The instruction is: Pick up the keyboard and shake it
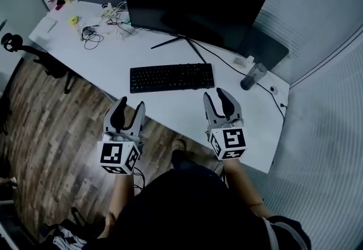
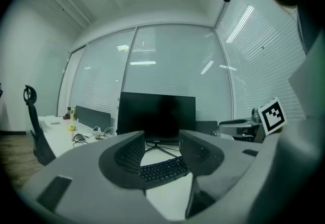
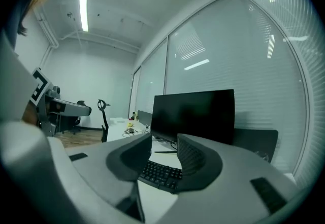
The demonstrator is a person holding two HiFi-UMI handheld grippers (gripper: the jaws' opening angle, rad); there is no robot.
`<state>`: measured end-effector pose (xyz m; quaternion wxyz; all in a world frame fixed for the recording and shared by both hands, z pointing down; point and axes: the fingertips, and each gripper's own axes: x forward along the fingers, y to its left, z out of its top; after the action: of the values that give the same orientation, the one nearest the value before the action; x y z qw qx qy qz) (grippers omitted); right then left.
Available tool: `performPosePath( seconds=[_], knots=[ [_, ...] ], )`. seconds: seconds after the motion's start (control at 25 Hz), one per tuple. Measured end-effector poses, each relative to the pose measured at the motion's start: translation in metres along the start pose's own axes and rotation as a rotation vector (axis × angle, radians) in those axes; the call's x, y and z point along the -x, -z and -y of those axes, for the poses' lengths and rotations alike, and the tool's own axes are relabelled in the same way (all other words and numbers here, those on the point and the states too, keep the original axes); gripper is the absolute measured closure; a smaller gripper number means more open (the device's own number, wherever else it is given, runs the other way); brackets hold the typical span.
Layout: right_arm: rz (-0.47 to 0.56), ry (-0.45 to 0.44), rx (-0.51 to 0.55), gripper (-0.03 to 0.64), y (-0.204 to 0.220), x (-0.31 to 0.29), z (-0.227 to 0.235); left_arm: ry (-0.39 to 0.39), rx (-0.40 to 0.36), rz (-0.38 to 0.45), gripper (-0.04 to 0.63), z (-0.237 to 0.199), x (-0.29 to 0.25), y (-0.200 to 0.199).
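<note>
Left tool [image 1: 129, 102]: jaws spread, nothing between them. Right tool [image 1: 215, 94]: same, spread and empty. Keyboard [image 1: 172, 77] lies flat on the white surface [image 1: 170, 111], ahead of both tools and roughly between them, touching neither. Left tool's tips are at the surface's near edge, its body over the wood floor [image 1: 45, 118]. Right tool is over the surface. Monitor [image 1: 193, 8] stands beyond the keyboard. Dark tumbler [image 1: 253, 76] is ahead-right of the right tool.

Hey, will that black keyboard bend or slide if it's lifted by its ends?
The keyboard looks like a long rigid slab, so it probably stays straight. Flat on the smooth desk, it would likely slide, not tip, when pushed. Its thin edges may slip.
</note>
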<state>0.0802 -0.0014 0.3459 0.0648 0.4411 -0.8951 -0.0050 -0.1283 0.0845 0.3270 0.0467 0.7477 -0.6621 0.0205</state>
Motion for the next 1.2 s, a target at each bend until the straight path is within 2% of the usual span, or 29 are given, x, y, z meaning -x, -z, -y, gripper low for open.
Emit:
performPosePath(
  seconds=[0.28, 0.64, 1.0, 1.2],
  knots=[
    [-0.090, -0.029, -0.014, 0.442, 0.036, -0.076, 0.042, -0.033, 0.024, -0.016, 0.374, -0.036, -0.071, 0.015],
    [-0.186, -0.043, -0.032, 0.437, 0.071, -0.117, 0.065, -0.080, 0.055, -0.125, 0.371, -0.068, -0.108, 0.060],
    [-0.307, 0.008, -0.052, 0.428, 0.116, -0.140, 0.073, -0.026, 0.072, -0.270, 0.362, -0.102, -0.142, 0.110],
    [-0.372, 0.051, -0.075, 0.423, 0.137, -0.156, 0.084, 0.023, 0.051, -0.348, 0.359, -0.124, -0.164, 0.139]
  ],
)
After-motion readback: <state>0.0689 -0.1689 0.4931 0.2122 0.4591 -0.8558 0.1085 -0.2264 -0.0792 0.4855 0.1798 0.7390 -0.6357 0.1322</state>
